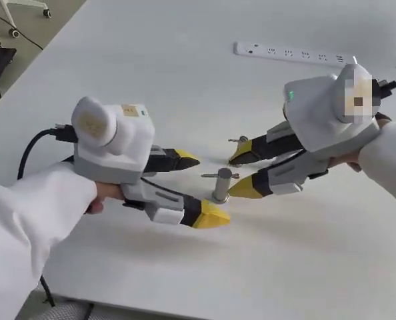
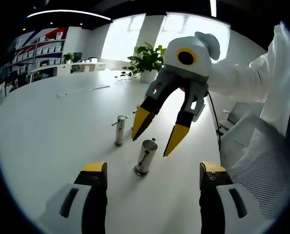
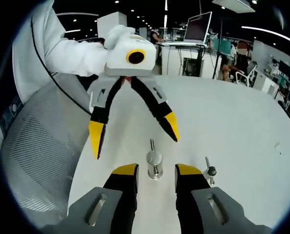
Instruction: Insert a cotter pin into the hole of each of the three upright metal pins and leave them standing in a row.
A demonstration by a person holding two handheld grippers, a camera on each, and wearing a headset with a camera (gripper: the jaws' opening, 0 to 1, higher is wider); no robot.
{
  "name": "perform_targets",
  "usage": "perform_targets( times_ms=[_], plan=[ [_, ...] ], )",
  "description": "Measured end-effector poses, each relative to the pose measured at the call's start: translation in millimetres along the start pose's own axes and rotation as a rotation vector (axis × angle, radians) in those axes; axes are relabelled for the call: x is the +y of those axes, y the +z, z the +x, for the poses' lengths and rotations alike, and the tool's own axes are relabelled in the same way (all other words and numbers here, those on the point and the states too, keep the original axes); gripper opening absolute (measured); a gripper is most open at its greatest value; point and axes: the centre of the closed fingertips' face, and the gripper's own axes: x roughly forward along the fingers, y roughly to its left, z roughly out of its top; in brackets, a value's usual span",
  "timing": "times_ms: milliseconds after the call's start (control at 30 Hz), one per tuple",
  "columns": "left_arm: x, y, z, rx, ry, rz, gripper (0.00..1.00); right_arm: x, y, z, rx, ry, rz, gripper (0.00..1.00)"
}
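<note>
jaws on my left claw (image 1: 203,189) stand wide apart, holding nothing. my right claw (image 1: 239,175) is spread too, empty, tips just beside an upright metal pin (image 1: 221,188).

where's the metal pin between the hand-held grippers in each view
Head view: pin, centre, between the two pairs of jaws.
Left gripper view: pin, centre, above own jaws.
Right gripper view: pin, low centre, between own jaws.
Shared landmark: second pin, standing close beside it.

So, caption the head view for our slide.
Left gripper and right gripper, both open, flank an upright metal pin.
</note>
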Motion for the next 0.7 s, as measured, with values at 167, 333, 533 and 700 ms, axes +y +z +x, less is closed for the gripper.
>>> perform_targets(
  times_ms=[167,333,533,700],
  plan=[
    [-2.0,-6.8,-13.5,-0.022,-0.009,-0.048,0.89,3.2,3.5,6.8,-0.021,0.000,0.032,0.27],
    [2.0,-13.6,-21.6,-0.015,0.011,-0.063,0.98,3.7,3.8,11.3,-0.011,-0.001,0.027,0.23],
    [0.9,-10.9,-27.3,-0.034,0.011,-0.060,0.99,3.1,6.4,18.2,-0.015,-0.002,0.032,0.23],
    [1.9,-9.2,-28.3,-0.040,0.014,-0.068,0.99,-0.2,6.2,21.1,-0.004,-0.006,0.019,0.16]
  ],
)
